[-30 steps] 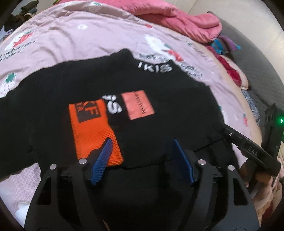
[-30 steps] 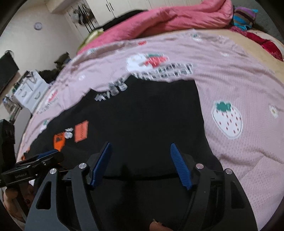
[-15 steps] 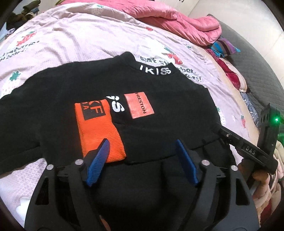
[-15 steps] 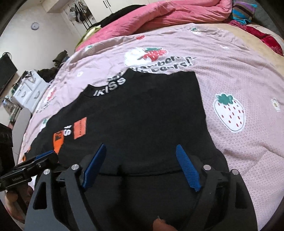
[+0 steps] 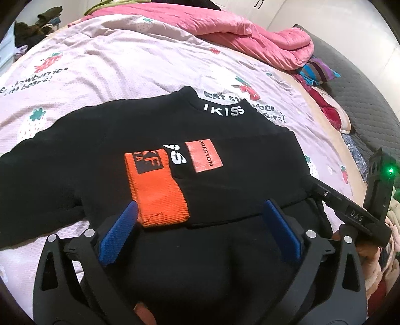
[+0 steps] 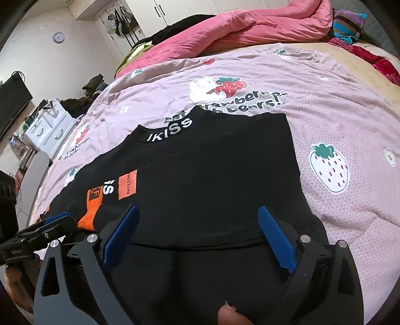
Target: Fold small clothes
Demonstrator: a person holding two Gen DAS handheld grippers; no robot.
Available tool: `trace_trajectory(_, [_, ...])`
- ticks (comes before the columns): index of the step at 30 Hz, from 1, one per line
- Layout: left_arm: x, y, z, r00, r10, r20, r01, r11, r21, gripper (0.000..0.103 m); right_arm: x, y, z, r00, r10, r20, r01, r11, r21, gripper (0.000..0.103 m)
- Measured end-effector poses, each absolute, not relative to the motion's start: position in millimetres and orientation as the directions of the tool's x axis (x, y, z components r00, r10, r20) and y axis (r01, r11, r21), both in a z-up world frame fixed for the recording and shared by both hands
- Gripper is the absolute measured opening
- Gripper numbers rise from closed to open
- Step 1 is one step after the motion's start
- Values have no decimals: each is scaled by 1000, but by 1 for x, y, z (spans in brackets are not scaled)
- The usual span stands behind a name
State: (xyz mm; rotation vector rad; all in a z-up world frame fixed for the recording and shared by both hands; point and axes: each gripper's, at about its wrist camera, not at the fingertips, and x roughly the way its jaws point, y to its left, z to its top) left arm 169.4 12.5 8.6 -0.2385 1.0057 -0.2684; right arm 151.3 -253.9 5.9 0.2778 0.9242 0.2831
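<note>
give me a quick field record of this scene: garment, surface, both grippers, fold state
garment: black sweatshirt, white lettering on collar, orange patch on chest
sleeve cuff: orange cuff lying across the chest
surface: pink strawberry-print bedspread
left gripper: open, over the sweatshirt's lower part, holding nothing
right gripper: open, over the sweatshirt's lower part, holding nothing
fold state: right sleeve tucked inward, left sleeve spread sideways, lower body not folded up
background: pink quilt bunched at far end of bed

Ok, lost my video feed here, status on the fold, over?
Left tool open, right tool open, both empty. Black sweater flat on the bedspread, orange cuff folded across its chest. Nothing in the way.
</note>
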Motion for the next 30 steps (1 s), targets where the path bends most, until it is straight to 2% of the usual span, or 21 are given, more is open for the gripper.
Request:
trace_trajectory(17, [138,72,16,579,-195,-791,-25,966,-256,94,138,-204,30,602,393,-695,-246,919,307,97])
trace_trajectory(30, [114,125,6,591,-135,-795,-145,952,-270,94,123,-161,40,606,422,-675,-344,903,257,99])
